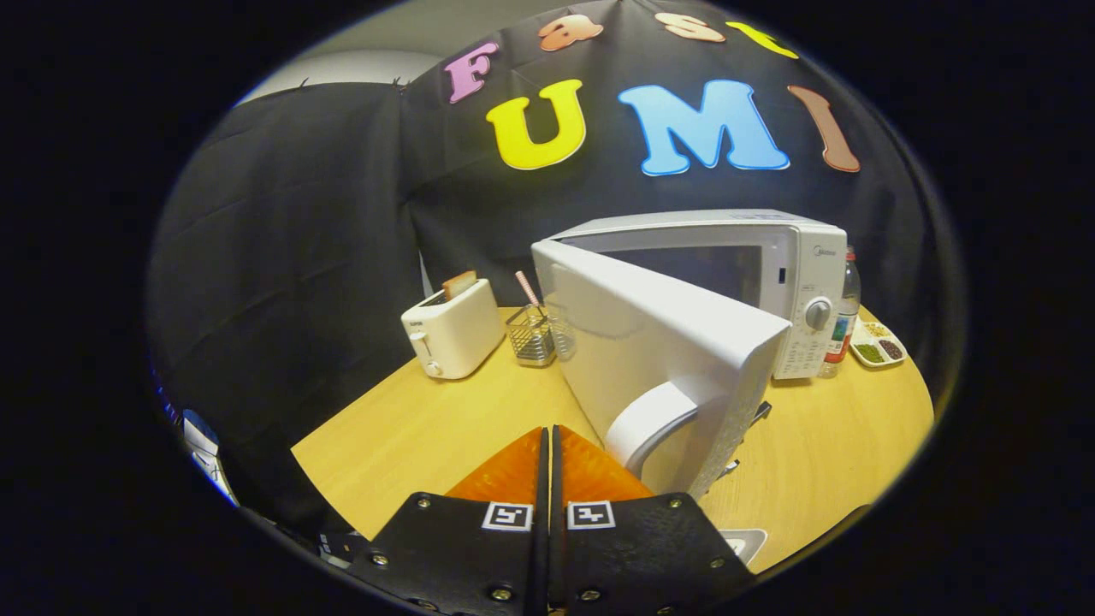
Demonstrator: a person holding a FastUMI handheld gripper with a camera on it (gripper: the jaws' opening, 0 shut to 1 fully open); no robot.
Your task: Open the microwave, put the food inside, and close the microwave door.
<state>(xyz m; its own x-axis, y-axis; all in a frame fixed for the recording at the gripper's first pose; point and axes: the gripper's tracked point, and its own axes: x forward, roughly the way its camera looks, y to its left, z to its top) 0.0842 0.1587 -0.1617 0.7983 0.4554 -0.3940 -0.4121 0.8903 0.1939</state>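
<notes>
A white microwave (pixel 796 282) stands on the wooden table (pixel 428 428), its door (pixel 650 342) swung wide open toward me. The door's curved white handle (pixel 654 419) is just ahead and to the right of my fingertips. My gripper (pixel 548 432) is shut with nothing between its fingers, which press together just left of the handle. The dark cavity shows behind the door. A small tray of food (pixel 878 344) lies to the right of the microwave.
A white toaster (pixel 452 329) with a slice of bread stands at the back left of the table. A wire basket (pixel 532 335) with a striped straw sits between toaster and door. A bottle (pixel 845 312) stands beside the microwave's control panel.
</notes>
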